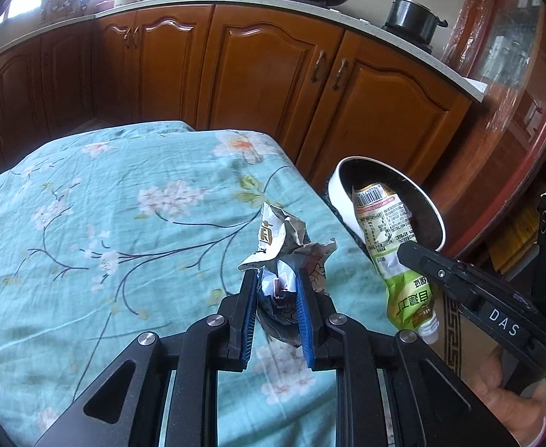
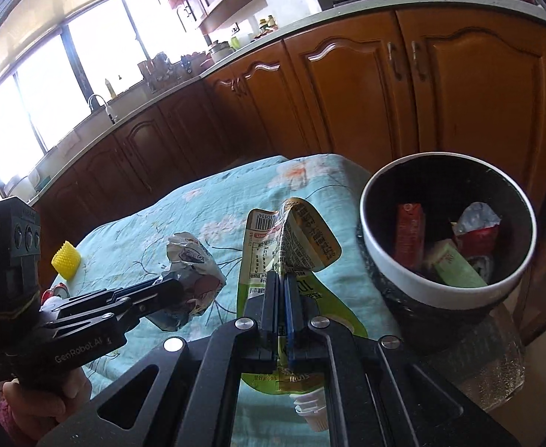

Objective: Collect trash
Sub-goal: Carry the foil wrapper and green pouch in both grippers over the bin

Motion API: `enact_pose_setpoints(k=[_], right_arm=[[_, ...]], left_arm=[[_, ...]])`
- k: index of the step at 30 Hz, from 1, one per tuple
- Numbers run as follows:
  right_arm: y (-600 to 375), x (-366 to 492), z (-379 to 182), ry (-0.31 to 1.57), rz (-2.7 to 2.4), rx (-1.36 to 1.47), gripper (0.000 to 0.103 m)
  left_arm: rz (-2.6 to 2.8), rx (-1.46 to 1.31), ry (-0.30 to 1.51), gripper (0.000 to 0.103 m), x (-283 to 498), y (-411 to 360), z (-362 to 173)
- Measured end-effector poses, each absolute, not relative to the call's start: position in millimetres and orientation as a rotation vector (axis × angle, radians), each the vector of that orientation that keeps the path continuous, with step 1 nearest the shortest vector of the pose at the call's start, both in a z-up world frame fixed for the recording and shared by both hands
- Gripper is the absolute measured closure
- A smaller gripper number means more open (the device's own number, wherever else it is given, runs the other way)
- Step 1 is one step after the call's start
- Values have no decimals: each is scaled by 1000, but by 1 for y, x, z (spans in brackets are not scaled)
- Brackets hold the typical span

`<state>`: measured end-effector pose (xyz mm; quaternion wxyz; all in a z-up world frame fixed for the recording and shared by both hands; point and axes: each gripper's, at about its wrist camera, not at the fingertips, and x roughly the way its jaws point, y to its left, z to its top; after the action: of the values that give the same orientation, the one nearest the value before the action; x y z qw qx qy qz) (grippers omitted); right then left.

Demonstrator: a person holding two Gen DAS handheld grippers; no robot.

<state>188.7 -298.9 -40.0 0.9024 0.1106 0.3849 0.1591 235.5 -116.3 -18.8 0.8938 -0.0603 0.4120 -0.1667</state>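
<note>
The crumpled silver wrapper (image 1: 286,249) sits pinched in my left claw (image 1: 275,290), held just above the floral cloth (image 1: 123,201), and the green spouted pouch (image 2: 273,257) is clamped flat in my right claw (image 2: 281,298), hanging beside the white-rimmed bin (image 2: 384,246) at the table's edge. Inside that bin lie a red carton (image 2: 409,232), a pale green box (image 2: 459,268) and a red-and-silver wrapper (image 2: 476,227). Farther left on the cloth stands a yellow ridged piece (image 2: 66,260), with brown kitchen cabinets (image 1: 265,70) behind.
</note>
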Motion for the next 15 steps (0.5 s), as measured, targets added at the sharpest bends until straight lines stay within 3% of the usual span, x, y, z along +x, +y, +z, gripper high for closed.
enact_pose_setpoints(k=[15], right_arm=[[-350,174,-36,761,248,289,101]], left_arm=[[-392,-51,858,84,246,-167,-19]])
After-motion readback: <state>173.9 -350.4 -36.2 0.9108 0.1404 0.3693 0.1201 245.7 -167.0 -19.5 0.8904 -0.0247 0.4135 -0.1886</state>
